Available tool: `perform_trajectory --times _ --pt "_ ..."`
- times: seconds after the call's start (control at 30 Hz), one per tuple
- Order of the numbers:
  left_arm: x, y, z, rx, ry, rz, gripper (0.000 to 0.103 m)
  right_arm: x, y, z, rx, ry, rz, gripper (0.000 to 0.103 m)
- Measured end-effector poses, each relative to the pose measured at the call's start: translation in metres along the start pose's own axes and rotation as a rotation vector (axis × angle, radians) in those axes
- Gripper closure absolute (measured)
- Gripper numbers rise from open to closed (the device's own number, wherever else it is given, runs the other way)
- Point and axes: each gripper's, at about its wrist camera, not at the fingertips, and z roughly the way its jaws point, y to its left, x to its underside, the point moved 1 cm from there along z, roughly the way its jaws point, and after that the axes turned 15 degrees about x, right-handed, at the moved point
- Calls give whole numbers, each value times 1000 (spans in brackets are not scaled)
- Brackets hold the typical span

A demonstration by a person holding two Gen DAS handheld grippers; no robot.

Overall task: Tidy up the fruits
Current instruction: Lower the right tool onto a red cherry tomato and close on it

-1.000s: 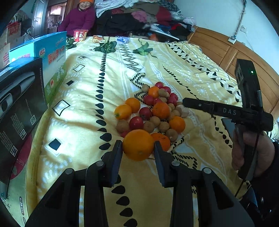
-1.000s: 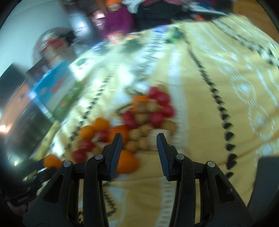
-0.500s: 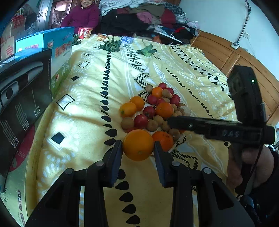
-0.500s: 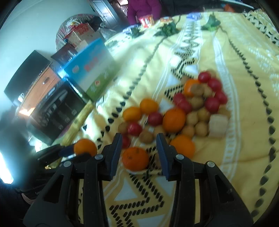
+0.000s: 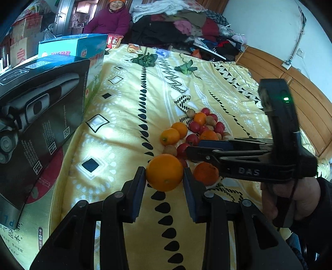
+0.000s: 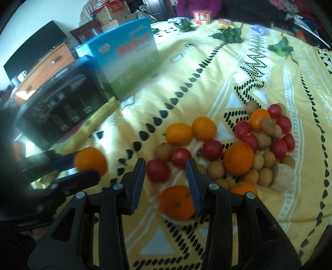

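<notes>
My left gripper is shut on a large orange and holds it above the yellow bedspread, near the front of the fruit pile. It shows in the right wrist view as the orange at the left. My right gripper is open and empty, hovering over a red tomato and a mandarin. The pile holds oranges, red tomatoes and brown longans. In the left wrist view the right gripper reaches in from the right.
A black shaver box and a blue-green carton stand at the bed's left edge. Green leaves and snacks lie at the far end. A person in purple sits beyond. A wooden headboard is at right.
My right gripper has swung left and come low over the front of the fruit pile. My left gripper has kept its hold on the orange and shifted slightly left and back.
</notes>
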Motion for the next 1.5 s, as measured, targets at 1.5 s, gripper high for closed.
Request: perform_trajectory --times 1.5 --pt "-2 18 4 10 16 -45 66 -14 4 37 -67 45 -239 69"
